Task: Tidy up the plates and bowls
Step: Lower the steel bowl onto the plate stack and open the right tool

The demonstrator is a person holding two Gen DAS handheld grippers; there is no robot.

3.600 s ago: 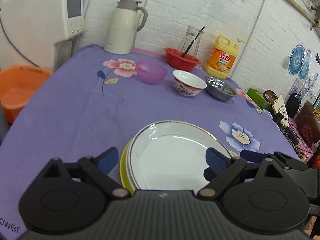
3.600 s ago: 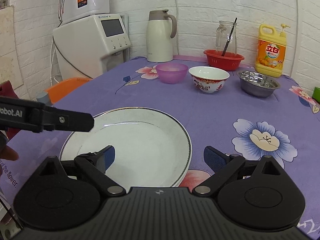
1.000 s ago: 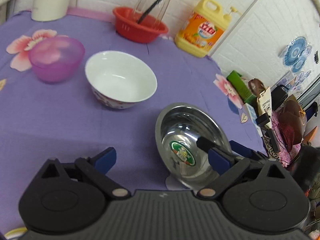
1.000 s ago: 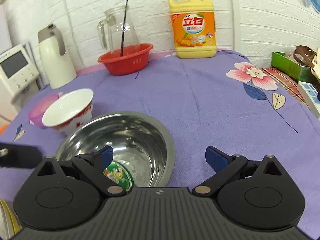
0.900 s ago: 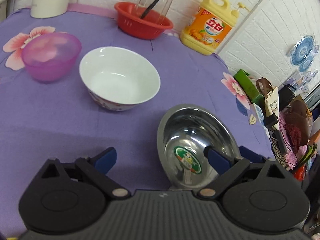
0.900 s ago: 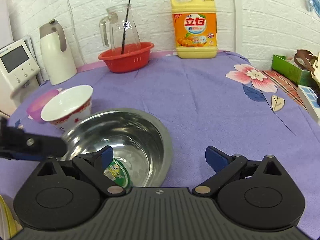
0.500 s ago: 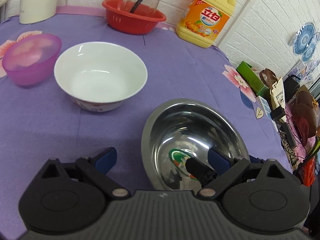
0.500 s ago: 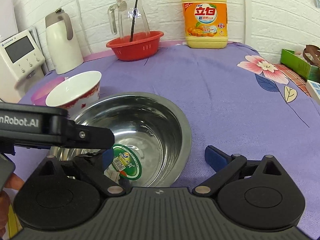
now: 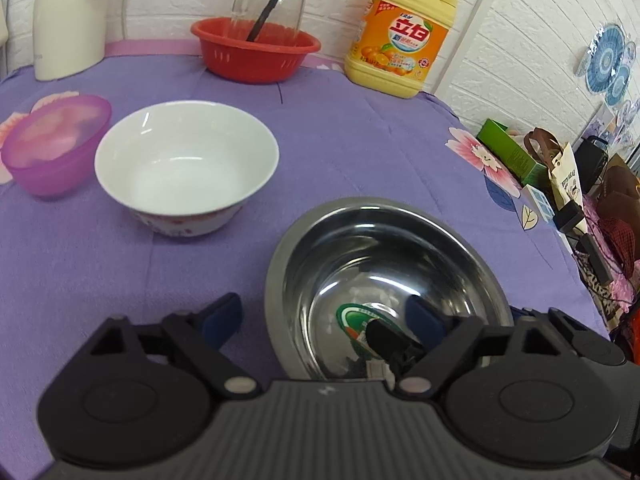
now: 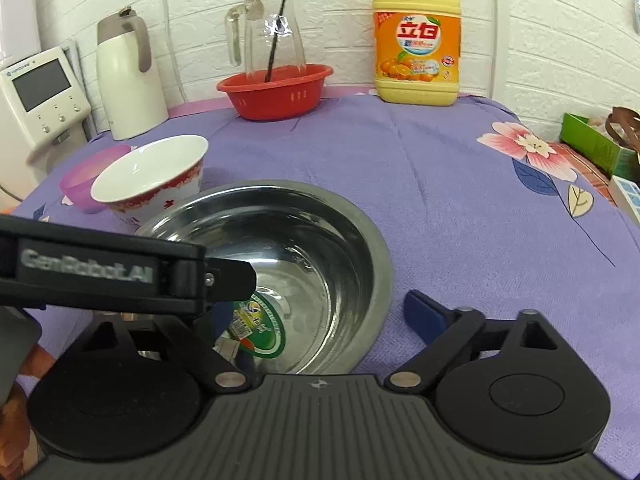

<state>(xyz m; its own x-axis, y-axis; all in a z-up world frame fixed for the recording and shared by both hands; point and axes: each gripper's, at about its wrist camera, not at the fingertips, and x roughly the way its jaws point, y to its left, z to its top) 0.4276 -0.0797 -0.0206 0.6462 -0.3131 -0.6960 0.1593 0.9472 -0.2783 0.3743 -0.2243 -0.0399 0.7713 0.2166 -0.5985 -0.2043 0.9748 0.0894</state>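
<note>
A steel bowl (image 9: pixel 384 248) (image 10: pixel 312 216) with a green sticker inside sits on the purple cloth close in front of both grippers. My left gripper (image 9: pixel 323 316) straddles its near left rim, one pad inside the bowl and one outside. Its jaws are closing, and the pads stand off the rim. My right gripper (image 10: pixel 324 318) is open across the near right rim, and its left finger is partly hidden behind the left gripper's black finger (image 10: pixel 224 276). A white bowl (image 9: pixel 186 160) (image 10: pixel 152 176) with a red pattern stands to the left, a pink plastic bowl (image 9: pixel 56 144) (image 10: pixel 84 184) beyond it.
Along the brick wall stand a red basket (image 9: pixel 256 56) (image 10: pixel 276 92) holding a glass jug, a yellow detergent bottle (image 9: pixel 400 44) (image 10: pixel 416 44) and a white thermos (image 10: pixel 128 72). A water dispenser (image 10: pixel 36 96) is at the left. Boxes and bags (image 9: pixel 560 176) crowd the table's right edge.
The left gripper came closer to the steel bowl and lower, its jaws narrowed, and its right pad now sits inside the bowl. Its finger now crosses the right wrist view. The right gripper barely moved.
</note>
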